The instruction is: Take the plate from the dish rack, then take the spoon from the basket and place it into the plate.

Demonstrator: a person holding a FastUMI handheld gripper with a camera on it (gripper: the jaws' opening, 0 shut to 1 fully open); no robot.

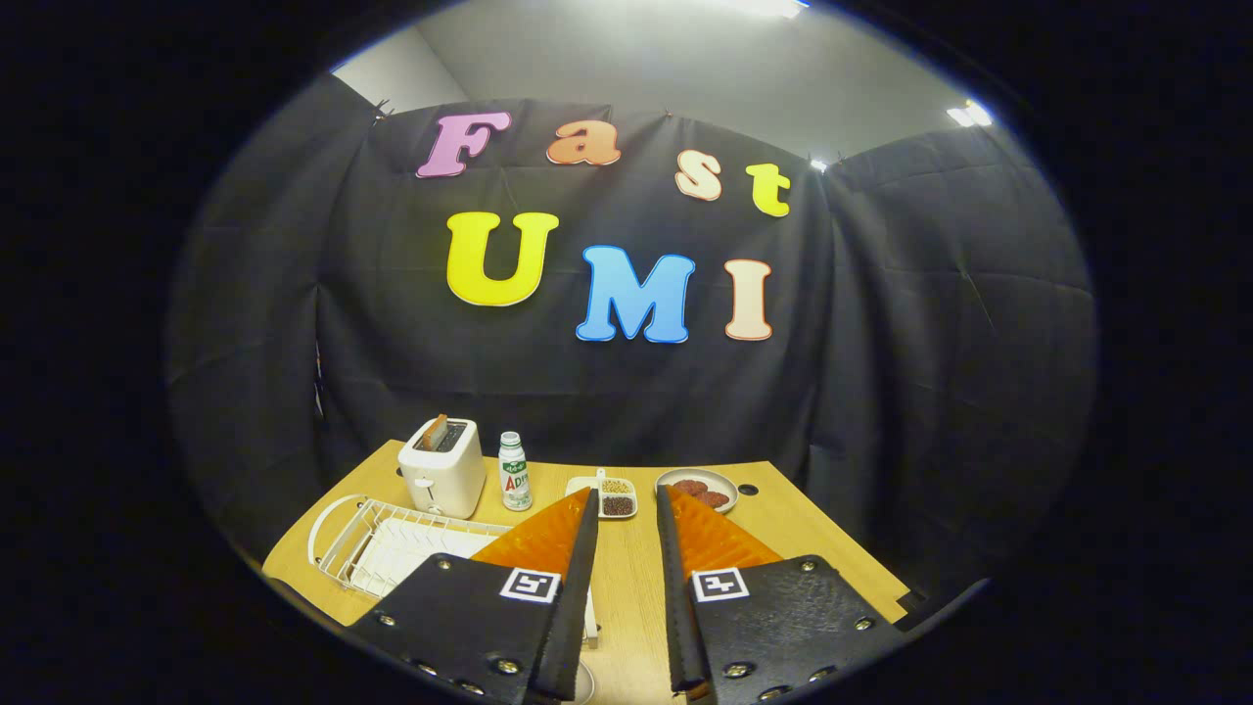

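Above wooden table (pixel 626 587), tool (pixel 626 504) parted, empty.

my gripper (pixel 626 499) hangs with its fingers parted, gripping nothing, over a wooden table (pixel 626 578). left of my left finger lies a white wire dish rack (pixel 377 543). beyond the rack stand a white toaster (pixel 442 468) and a small bottle (pixel 514 473). just ahead of my fingertips sit a two-part dish (pixel 615 497) and a small plate (pixel 697 487) of what may be red food.

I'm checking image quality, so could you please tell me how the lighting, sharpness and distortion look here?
Gripper view: even overhead lighting, bright glare from ceiling lights; strong fisheye bending the table edges; toaster and bottle sharp; open claw holds nothing.
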